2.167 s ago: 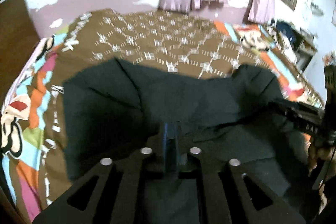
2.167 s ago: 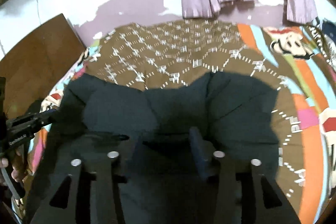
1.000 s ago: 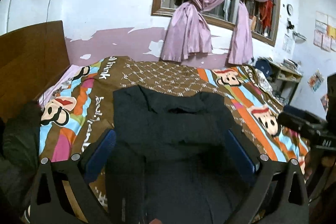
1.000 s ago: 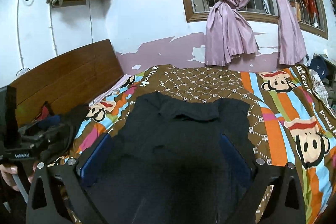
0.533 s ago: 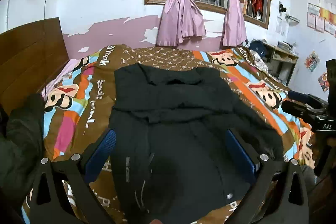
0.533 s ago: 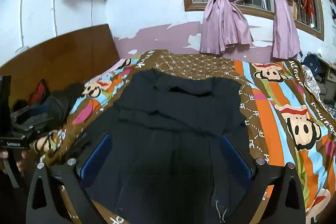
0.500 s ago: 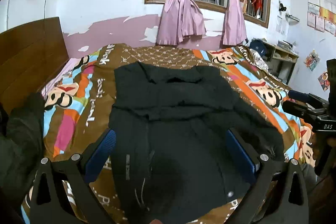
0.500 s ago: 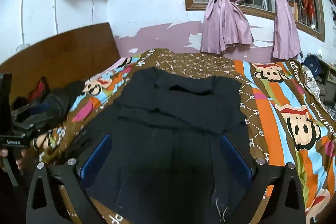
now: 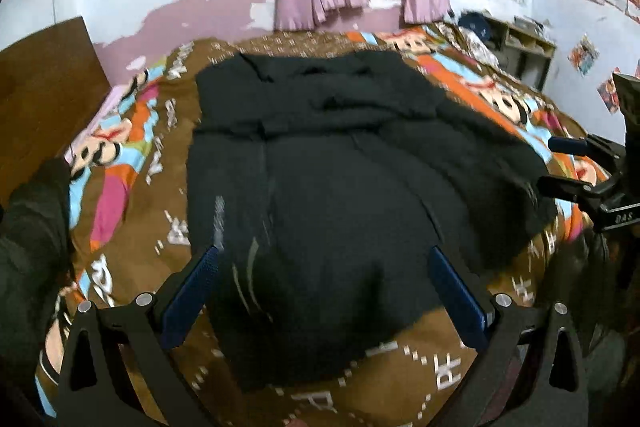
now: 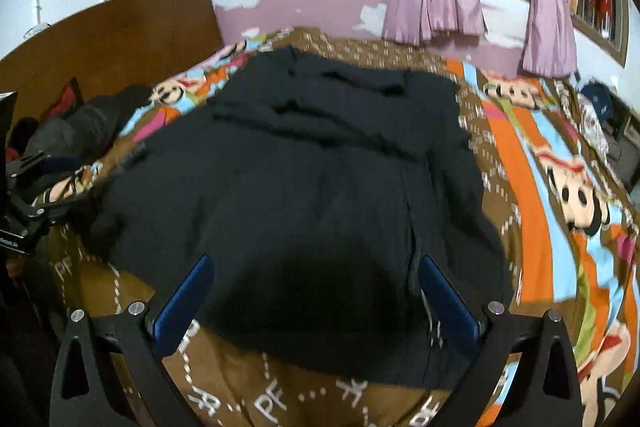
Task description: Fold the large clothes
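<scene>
We are holding the left gripper (image 9: 324, 291) wide open over the near hem of the black garment (image 9: 328, 187), with nothing between its blue pads (image 9: 192, 291). We are keeping the right gripper (image 10: 316, 301) just as wide apart and just as empty, hovering above the same near edge from the other side. In the left view the right gripper is showing at the far right, beside the sleeve (image 9: 488, 151) that is trailing toward the bed's edge.

The garment is lying spread on the bed (image 9: 132, 155), collar end toward the window wall, hem toward us, and a band of it is lying doubled across the chest. We are judging it to be soft, fairly thick cloth: light enough to lift, but limp, so it is likely to sag and slide on the patterned bedspread (image 10: 532, 163) if we are pinching too little. A hold on a hem corner or the sleeve cuff, with both layers between the pads, is looking most sensible to us.

A heap of dark clothes (image 10: 76, 127) is sitting by the wooden headboard (image 10: 120, 27), well apart from the garment. We are seeing no basket or box here; the shelf (image 9: 520, 47) by the far wall is too blurred to read.
</scene>
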A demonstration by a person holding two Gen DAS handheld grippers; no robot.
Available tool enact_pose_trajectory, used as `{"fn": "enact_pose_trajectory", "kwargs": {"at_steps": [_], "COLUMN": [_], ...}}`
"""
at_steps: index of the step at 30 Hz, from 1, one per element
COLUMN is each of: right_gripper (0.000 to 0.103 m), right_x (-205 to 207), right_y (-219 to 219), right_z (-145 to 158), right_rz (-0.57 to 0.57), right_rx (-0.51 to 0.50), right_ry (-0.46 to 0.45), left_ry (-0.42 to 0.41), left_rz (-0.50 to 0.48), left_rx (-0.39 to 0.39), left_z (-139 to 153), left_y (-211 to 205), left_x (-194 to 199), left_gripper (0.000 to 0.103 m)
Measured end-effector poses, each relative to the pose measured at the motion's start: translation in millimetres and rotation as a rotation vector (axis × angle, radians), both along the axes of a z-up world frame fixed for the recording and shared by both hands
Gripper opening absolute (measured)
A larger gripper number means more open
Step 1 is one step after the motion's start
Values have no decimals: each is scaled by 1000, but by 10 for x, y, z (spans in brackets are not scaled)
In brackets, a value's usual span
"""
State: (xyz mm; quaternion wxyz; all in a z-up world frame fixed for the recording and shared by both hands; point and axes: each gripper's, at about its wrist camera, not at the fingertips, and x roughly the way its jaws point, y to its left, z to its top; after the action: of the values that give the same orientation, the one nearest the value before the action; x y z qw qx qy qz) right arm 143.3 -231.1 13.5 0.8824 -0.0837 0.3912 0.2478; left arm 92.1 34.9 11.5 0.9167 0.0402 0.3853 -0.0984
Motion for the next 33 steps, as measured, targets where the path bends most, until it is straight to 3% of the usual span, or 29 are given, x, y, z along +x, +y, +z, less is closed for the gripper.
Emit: {"fn": "enact_pose_trajectory", "kwargs": {"at_steps": [10,22,28,33], "right_gripper": [103,103,103,103], "right_x": [-48,-47,3,51], "right_y": [44,71,36,17], "right_z": [-399,-647,-673,-724], "right_rz": [22,29,-11,-44], "right_rx": [-168,-239,-244,-260], "right_ry": [126,199,220,244], "left_ry": [129,190,184,170], "left_rz": [-20,-27,-43,-33], "left_rx": [75,219,333,352], "left_z": [-394,-676,-821,-867], "left_y": [-155,-241,-321,-294], "left_x": [-141,-118,-114,-100], "left_gripper": [101,101,101,101]}}
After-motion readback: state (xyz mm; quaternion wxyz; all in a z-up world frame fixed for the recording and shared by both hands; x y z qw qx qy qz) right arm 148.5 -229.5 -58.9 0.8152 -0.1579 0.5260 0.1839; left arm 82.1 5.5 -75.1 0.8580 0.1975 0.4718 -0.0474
